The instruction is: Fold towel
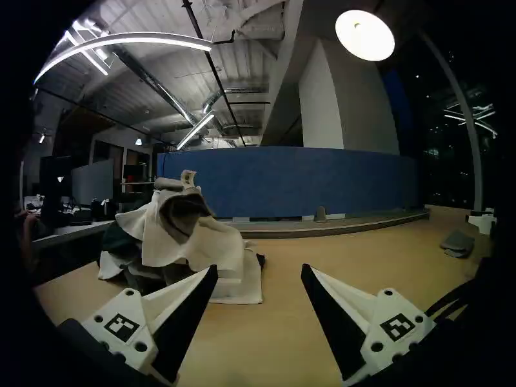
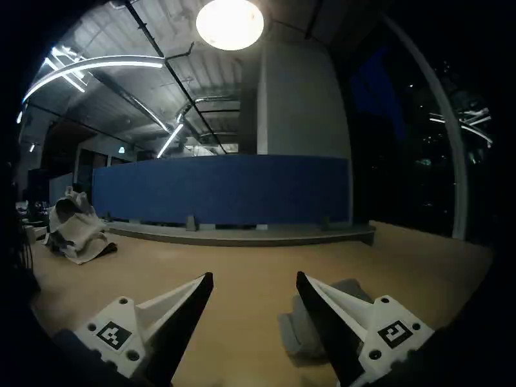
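Observation:
A heap of crumpled towels (image 1: 184, 242), white, beige and dark, is piled on the wooden table (image 1: 361, 255) at the left of the left gripper view. My left gripper (image 1: 258, 271) is open just in front of the heap, its left fingertip (image 1: 206, 274) overlapping the pile's near edge. In the right gripper view the same heap (image 2: 74, 229) lies far off at the left. My right gripper (image 2: 253, 278) is open low over the table, with a folded grey towel (image 2: 303, 326) lying under and beside its right finger.
A long blue partition (image 1: 303, 180) closes the table's far edge. A grey folded cloth (image 1: 456, 243) and a white object (image 1: 482, 220) sit at the right in the left gripper view. Desks with monitors (image 1: 64, 193) stand beyond the table's left side.

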